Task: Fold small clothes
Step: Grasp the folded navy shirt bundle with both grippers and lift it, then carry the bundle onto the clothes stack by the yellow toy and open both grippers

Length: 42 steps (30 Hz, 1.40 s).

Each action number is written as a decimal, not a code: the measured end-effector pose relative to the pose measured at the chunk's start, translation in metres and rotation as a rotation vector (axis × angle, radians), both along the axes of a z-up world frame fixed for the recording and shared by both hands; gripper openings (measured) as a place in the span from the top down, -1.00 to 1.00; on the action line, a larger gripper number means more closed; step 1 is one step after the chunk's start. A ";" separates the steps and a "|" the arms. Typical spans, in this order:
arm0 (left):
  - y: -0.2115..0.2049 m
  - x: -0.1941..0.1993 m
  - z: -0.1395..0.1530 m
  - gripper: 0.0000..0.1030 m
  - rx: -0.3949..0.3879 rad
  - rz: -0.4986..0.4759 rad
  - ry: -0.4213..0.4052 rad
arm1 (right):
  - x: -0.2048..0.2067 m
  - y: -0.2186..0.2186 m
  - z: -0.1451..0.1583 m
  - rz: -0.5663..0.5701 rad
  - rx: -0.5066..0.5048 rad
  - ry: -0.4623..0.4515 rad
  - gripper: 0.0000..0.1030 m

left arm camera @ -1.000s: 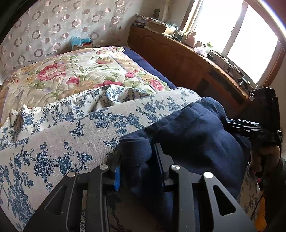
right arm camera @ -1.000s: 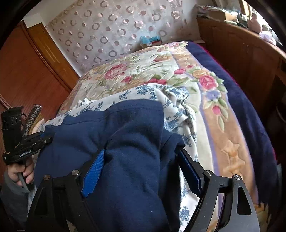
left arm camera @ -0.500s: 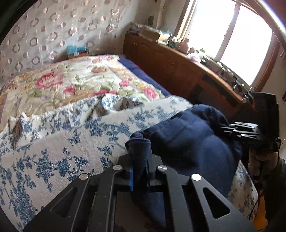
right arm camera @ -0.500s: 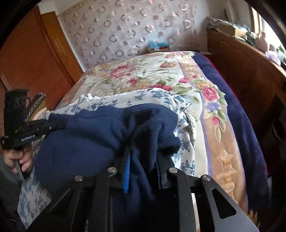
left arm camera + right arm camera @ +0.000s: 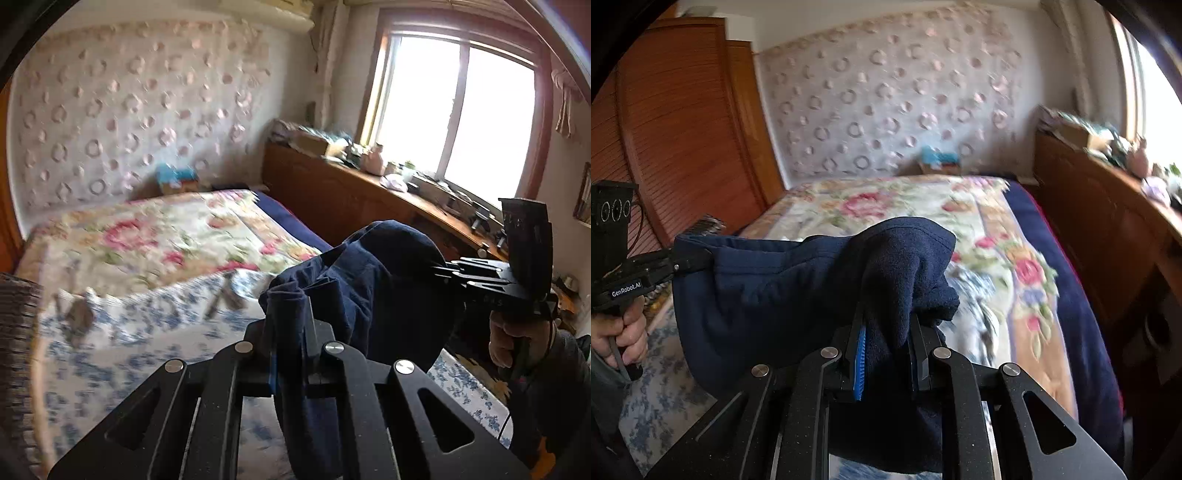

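Left wrist view: left gripper [image 5: 290, 332] jaws pinched on one bunched corner of navy garment [image 5: 369, 280], just tightened. Right wrist view: right gripper [image 5: 886, 332] jaws likewise just closed, clamped on thick fold of opposite corner. Garment stretched between both, lifted clear above floral bed [image 5: 923, 206], over its near blue-patterned cover [image 5: 129, 350].

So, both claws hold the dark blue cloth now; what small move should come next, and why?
Probably draw the left claw and right claw apart: the dark blue fleece garment hangs bunched and sagging between them, above the blue-flowered sheet.
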<state>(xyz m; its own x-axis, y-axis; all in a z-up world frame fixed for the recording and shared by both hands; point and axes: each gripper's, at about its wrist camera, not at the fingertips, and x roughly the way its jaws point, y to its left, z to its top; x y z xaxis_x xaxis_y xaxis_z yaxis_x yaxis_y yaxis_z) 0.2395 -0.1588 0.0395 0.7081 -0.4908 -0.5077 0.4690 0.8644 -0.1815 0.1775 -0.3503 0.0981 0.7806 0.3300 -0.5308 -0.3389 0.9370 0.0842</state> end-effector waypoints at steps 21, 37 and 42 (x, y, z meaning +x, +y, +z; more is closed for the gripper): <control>0.227 -0.084 0.016 0.83 0.030 0.482 -0.136 | 0.088 0.236 0.042 0.484 -0.162 -0.173 0.67; 0.301 -0.114 -0.067 0.83 -0.007 0.741 -0.020 | 0.181 0.383 0.025 0.791 -0.386 -0.193 0.66; 0.302 -0.114 -0.071 0.74 0.030 0.756 0.003 | 0.197 0.384 0.010 0.729 -0.376 -0.142 0.42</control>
<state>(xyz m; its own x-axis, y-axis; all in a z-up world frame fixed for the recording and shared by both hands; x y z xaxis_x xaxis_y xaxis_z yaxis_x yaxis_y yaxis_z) 0.1250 0.1434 -0.0315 0.8450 0.1418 -0.5156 -0.2537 0.9551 -0.1532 0.3745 0.0336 0.1079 0.5077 0.5988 -0.6194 -0.8555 0.4356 -0.2800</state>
